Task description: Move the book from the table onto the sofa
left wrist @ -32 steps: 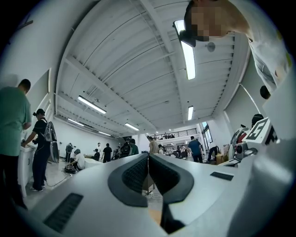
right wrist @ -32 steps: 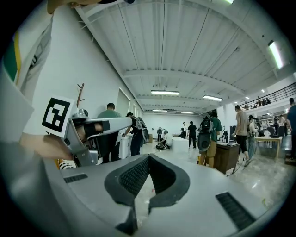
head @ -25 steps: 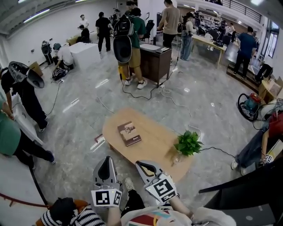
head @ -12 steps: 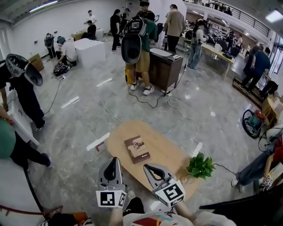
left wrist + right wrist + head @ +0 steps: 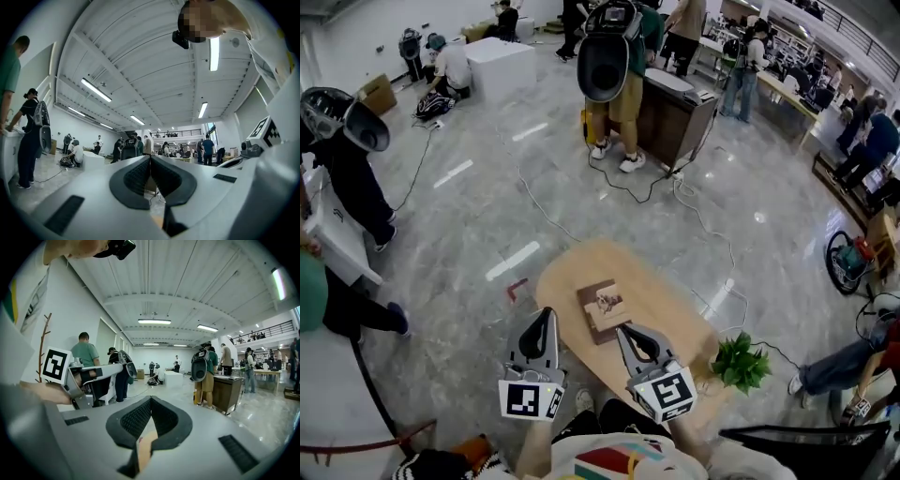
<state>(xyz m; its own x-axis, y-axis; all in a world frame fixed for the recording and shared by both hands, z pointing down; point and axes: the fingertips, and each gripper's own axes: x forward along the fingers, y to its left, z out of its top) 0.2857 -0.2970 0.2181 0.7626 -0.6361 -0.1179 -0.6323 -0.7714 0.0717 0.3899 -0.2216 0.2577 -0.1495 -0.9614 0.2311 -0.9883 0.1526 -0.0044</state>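
Hovering near the book (image 5: 604,308), left gripper (image 5: 546,315) and right gripper (image 5: 624,331) both have jaws together.

Book (image 5: 602,309) lies flat mid oval wood table (image 5: 572,272), potted plant (image 5: 741,364) at table's rt end, L gripper (image 5: 546,317) & R gripper (image 5: 625,332), the 2 w/ jaws together, near book's near edge.
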